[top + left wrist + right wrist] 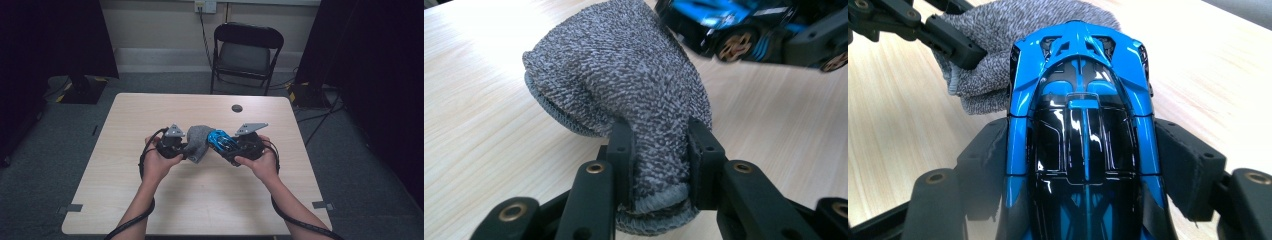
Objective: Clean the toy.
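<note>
Claws grip grey sock [197, 141] and blue car [222, 140] over wooden table [200, 200].

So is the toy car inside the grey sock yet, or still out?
Out. The blue toy car sits fully exposed between the right gripper jaws, nose at the grey sock pinched by the left gripper.

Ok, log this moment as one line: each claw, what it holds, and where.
left claw: shut on grey sock | right claw: shut on blue toy car | car nose at sock, above table
</note>
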{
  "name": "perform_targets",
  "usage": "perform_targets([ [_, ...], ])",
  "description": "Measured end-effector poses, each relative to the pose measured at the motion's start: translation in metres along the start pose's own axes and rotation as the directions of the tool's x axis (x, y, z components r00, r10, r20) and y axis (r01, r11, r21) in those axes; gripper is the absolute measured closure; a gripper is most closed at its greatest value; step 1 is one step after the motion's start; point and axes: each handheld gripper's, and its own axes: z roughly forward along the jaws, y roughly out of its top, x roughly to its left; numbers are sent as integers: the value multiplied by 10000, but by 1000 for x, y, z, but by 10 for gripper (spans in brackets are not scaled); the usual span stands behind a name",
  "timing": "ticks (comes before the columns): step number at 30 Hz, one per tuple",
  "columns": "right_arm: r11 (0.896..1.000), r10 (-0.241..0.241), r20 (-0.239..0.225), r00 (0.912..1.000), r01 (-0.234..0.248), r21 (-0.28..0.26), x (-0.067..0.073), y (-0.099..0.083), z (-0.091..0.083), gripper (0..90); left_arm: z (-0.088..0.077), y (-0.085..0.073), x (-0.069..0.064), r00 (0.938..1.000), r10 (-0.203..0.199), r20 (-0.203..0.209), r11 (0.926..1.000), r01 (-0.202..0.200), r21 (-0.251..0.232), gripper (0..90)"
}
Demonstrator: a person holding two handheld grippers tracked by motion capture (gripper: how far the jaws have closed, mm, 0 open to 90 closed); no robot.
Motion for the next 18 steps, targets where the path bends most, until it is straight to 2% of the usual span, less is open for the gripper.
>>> perform_targets([
  [6, 10000, 39, -82, 10000, -39, -8, 2, 0, 3, 283, 3, 2, -3, 9997, -12, 237, 10000, 15, -98, 692],
  [9, 10000, -43, -8, 10000, 43, 45, 3, 0, 3, 283, 6, 2, -5, 9988, -248, 419, 9995, 257, -206, 692],
  [18, 10000, 65, -24, 10000, -65, 26, 1, 1, 5, 283, 12, 1, -11, 9985, -65, 536, 9999, 71, -118, 693],
])
